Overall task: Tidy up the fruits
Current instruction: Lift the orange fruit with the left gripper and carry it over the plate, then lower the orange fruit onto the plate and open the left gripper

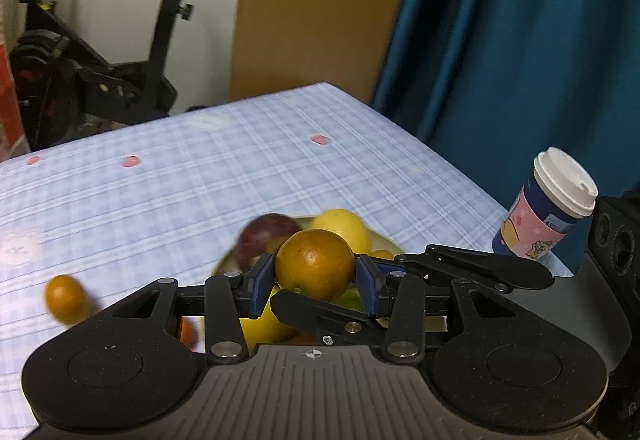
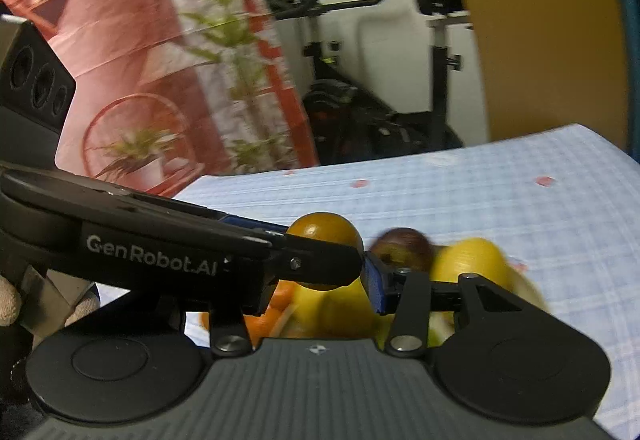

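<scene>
item: orange (image 1: pixel 315 264), clamped in our left gripper (image 1: pixel 315 280) above the fruit bowl (image 1: pixel 384 238), for sorting. right gripper (image 2: pixel 340 280) crosses beneath; its grip we cannot tell.

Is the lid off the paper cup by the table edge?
No, in the left wrist view the paper cup standing near the table edge is closed by its white lid.

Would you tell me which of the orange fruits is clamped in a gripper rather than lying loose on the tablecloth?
The orange between the left gripper's blue pads, held above the fruit bowl. The smaller orange lies loose on the tablecloth, off to the left.
</scene>
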The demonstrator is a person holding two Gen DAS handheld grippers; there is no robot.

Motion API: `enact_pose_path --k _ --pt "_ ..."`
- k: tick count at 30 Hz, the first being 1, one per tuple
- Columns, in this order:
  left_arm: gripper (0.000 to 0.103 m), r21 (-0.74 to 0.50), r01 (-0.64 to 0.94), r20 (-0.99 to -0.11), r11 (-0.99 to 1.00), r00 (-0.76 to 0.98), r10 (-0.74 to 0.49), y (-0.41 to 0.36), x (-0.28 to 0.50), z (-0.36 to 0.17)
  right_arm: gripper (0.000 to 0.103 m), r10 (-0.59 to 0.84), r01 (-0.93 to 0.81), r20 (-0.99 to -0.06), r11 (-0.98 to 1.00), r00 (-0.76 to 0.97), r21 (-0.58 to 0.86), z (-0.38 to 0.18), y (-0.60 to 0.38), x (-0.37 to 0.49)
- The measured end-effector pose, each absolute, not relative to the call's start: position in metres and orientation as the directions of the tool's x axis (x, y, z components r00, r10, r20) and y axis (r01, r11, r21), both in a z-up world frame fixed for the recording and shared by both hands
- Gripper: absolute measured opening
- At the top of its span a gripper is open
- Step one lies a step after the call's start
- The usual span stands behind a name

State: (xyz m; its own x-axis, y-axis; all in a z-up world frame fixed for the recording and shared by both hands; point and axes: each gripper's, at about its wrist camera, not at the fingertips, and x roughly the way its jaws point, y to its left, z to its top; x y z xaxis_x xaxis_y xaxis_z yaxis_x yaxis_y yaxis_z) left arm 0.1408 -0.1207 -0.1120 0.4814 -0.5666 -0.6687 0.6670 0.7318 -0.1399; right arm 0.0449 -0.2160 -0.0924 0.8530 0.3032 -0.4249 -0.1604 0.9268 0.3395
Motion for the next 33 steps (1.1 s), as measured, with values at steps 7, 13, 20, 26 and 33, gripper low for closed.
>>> enact_pose_path --k 7,13,20,26,33 --pt "0.046 -0.123 0.67 -0.694 0.732 0.469 -0.546 -0.138 0.148 -0.124 0.047 0.255 -0.097 -0.441 0.932 0.86 0.35 -0.102 -0.236 0.043" --pt "0.046 -0.12 0.663 -0.705 0.739 0.468 -0.533 -0.137 0.152 -0.127 0.047 0.254 -0.092 -0.449 0.932 0.857 0.352 -0.11 -0.238 0.042" --pt "0.047 -0.133 0.658 -0.698 0.741 0.468 -0.542 -0.135 0.153 -0.126 0.051 0.242 -0.091 -0.45 0.939 0.86 0.331 -0.11 -0.232 0.043" --pt "0.048 -0.157 0.629 -0.668 0.761 0.501 -0.551 -0.118 0.15 -0.117 0.055 0.196 -0.072 -0.423 0.954 0.885 0.291 -0.108 -0.227 0.038" --pt "0.049 -0.202 0.548 -0.624 0.812 0.567 -0.538 -0.072 0.161 -0.097 0.055 0.18 -0.097 -0.372 0.968 0.911 0.231 -0.103 -0.214 0.03"
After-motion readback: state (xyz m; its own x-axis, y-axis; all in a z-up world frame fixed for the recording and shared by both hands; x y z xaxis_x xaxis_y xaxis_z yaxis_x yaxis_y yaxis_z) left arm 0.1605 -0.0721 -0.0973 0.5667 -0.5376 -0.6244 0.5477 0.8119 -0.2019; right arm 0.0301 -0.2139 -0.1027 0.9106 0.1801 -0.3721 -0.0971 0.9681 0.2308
